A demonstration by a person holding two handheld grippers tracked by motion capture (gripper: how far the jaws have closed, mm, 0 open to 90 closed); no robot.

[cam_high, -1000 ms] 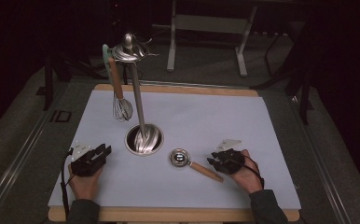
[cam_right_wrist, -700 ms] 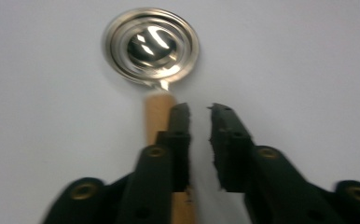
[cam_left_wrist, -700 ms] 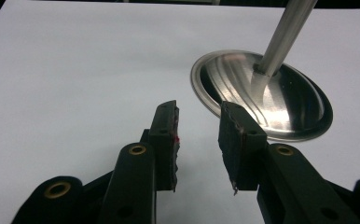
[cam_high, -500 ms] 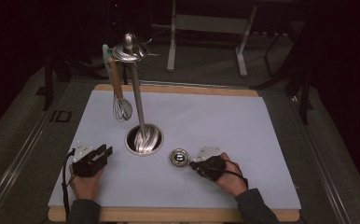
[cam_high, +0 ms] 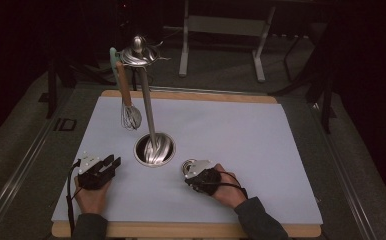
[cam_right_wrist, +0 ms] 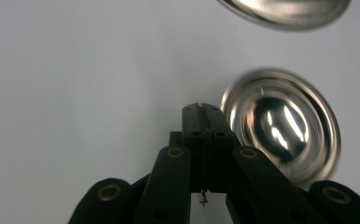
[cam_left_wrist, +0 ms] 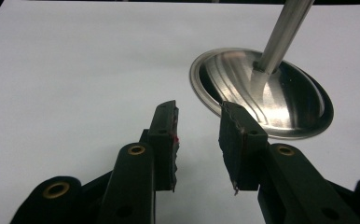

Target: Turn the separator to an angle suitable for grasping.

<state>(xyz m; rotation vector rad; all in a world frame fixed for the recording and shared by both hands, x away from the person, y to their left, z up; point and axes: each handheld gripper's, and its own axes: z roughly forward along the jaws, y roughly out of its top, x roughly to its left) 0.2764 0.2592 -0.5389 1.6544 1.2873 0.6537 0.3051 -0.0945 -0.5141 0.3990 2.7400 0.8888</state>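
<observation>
Jaws of the right gripper (cam_high: 195,175) have just clamped together, empty, beside the small round steel strainer (cam_right_wrist: 280,126) near the bench's front edge, so regrasping its handle probably comes next

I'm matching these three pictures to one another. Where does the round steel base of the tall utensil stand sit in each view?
High view: the round steel base lies left of centre, with the pole rising from it.
Left gripper view: the base is at upper right, just beyond the jaw tips.
Right gripper view: the base is a blurred sliver at the top edge, right of centre.
Shared landmark: the white sheet beneath it in all three.
</observation>
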